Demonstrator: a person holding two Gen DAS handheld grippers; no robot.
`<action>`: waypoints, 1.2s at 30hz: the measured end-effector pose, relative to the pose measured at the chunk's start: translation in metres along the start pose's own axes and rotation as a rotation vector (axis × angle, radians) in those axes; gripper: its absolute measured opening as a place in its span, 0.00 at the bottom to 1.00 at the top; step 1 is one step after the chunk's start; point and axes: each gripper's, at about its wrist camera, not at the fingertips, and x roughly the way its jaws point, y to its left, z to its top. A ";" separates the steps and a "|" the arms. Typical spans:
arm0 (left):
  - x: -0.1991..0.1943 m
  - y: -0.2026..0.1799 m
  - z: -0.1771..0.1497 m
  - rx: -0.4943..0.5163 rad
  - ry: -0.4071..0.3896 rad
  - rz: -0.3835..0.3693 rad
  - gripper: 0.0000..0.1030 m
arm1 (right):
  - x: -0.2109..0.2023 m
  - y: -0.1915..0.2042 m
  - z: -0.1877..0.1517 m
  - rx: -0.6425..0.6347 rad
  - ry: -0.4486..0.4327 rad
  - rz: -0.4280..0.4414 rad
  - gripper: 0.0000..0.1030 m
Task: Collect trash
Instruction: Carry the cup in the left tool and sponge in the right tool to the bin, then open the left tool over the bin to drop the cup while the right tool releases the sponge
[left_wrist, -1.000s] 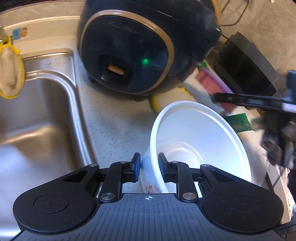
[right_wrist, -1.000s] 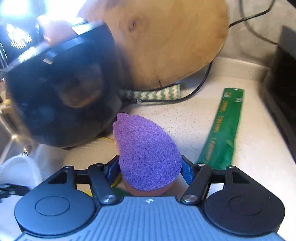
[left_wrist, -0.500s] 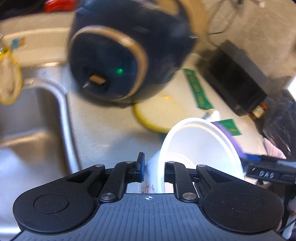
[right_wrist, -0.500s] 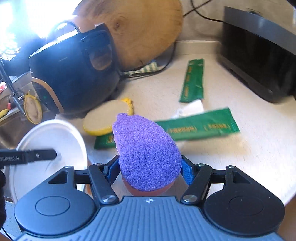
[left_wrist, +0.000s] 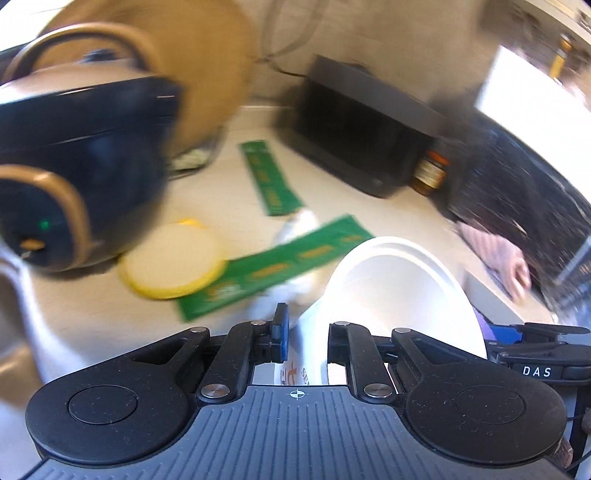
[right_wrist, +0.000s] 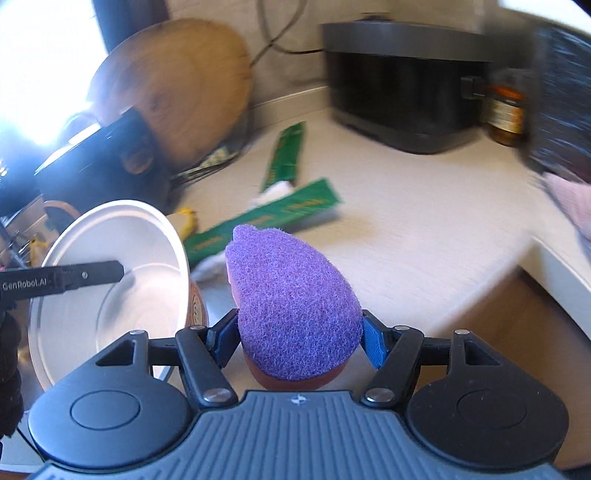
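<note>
Left gripper (left_wrist: 304, 338): jaws closing on the wall of a white bowl (left_wrist: 399, 295); one finger outside the wall, the other inside; the rim stands between them, tilted up on its side
White bowl: lifted off the counter (right_wrist: 424, 229); in the right wrist view it sits at the left, mouth open toward the camera, the left gripper's finger (right_wrist: 92, 275) reaching across its inside
Right gripper (right_wrist: 299, 345): clamped on a purple sponge (right_wrist: 291, 302); pads pressing both sides of it; the sponge stands upright, scrubbing face toward the camera
Green wrappers: one (left_wrist: 273, 273) lies flat on the counter just beyond the bowl's rim; a second (left_wrist: 269, 181) lies farther back, near the black box (left_wrist: 362, 133)
White scrap (left_wrist: 299, 225): crumpled, between the two wrappers, touching both
Yellow-edged round pad (left_wrist: 171, 266): beside the dark cooker (left_wrist: 74, 166), overlapping the near wrapper's end
Picture quality: background blurred; small print unreadable
</note>
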 end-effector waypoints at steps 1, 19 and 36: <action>0.004 -0.009 0.000 0.022 0.012 -0.018 0.15 | -0.004 -0.008 -0.005 0.015 -0.007 -0.027 0.65; 0.144 -0.169 -0.118 0.321 0.522 -0.239 0.15 | -0.058 -0.166 -0.192 0.514 0.148 -0.369 0.65; 0.361 -0.173 -0.344 0.406 0.883 0.114 0.21 | 0.118 -0.266 -0.373 0.906 0.541 -0.271 0.65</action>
